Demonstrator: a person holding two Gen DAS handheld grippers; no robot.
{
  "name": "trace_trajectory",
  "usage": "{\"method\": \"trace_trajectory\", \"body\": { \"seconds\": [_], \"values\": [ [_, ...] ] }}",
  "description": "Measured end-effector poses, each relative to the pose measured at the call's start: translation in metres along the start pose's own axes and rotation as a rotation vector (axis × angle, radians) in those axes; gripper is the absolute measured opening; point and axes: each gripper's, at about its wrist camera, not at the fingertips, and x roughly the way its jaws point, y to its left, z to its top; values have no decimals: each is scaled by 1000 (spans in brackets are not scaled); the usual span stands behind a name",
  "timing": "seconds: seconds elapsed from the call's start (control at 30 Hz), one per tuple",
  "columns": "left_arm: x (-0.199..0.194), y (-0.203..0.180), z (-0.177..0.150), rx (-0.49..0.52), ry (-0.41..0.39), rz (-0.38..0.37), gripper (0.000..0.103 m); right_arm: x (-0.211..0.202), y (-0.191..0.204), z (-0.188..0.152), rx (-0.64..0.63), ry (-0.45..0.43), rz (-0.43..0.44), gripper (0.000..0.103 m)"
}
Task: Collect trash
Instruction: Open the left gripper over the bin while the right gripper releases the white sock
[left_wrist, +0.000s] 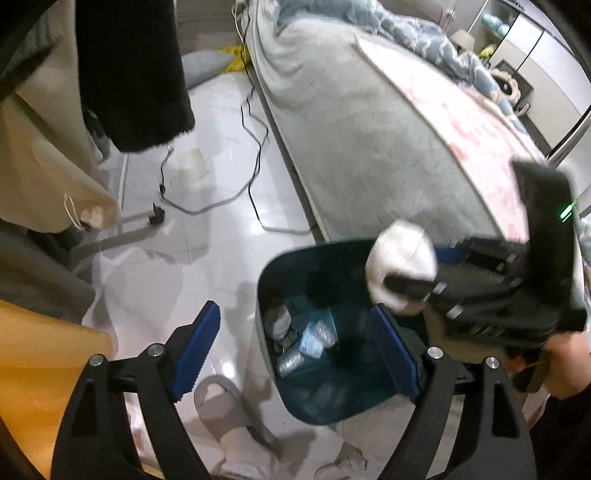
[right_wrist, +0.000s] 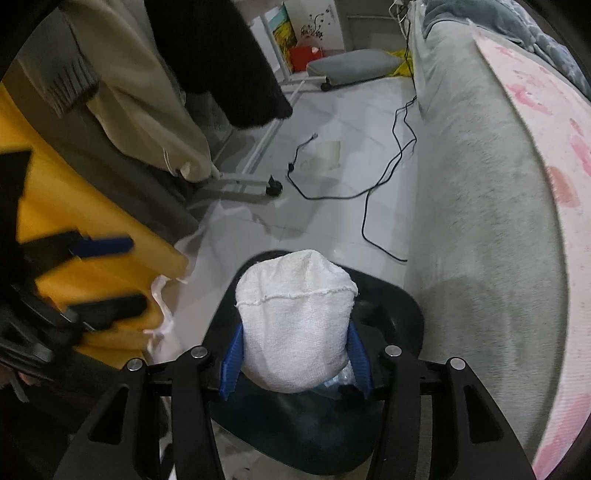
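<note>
no readable writing; right gripper (right_wrist: 295, 358) clamps white cloth (right_wrist: 295, 325) over bin (left_wrist: 295, 258)

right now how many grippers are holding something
1. The right gripper is shut on the white cloth over the bin. The left gripper is open and empty, also above the bin.

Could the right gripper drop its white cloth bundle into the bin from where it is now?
Probably yes. The right gripper holds the white cloth bundle over the open bin, and the left gripper is open and empty beside it, blocking nothing.
</note>
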Motion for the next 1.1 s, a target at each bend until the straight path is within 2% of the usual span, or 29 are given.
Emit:
{"method": "trace_trajectory", "body": {
  "seconds": [0.2, 0.4, 0.63, 0.83, 0.97, 1.1],
  "values": [
    [-24, -6, 8, 37, -154, 8, 85, 26, -2, -10, -11, 83, -35, 51],
    [-44, -17, 11, 105, -274, 36, 85, 43, 1, -17, -28, 129, -46, 52],
    [-54, -22, 12, 139, -347, 60, 85, 51, 1, -23, -33, 171, -56, 59],
    [-68, -29, 14, 150, -420, 66, 85, 50, 1, -24, -35, 180, -56, 73],
    [-74, -35, 18, 138, -444, 43, 85, 44, 4, -22, -44, 164, -50, 77],
    [-80, -45, 23, 130, -470, 19, 85, 28, 6, -18, -50, 107, -35, 79]
  ]
}}
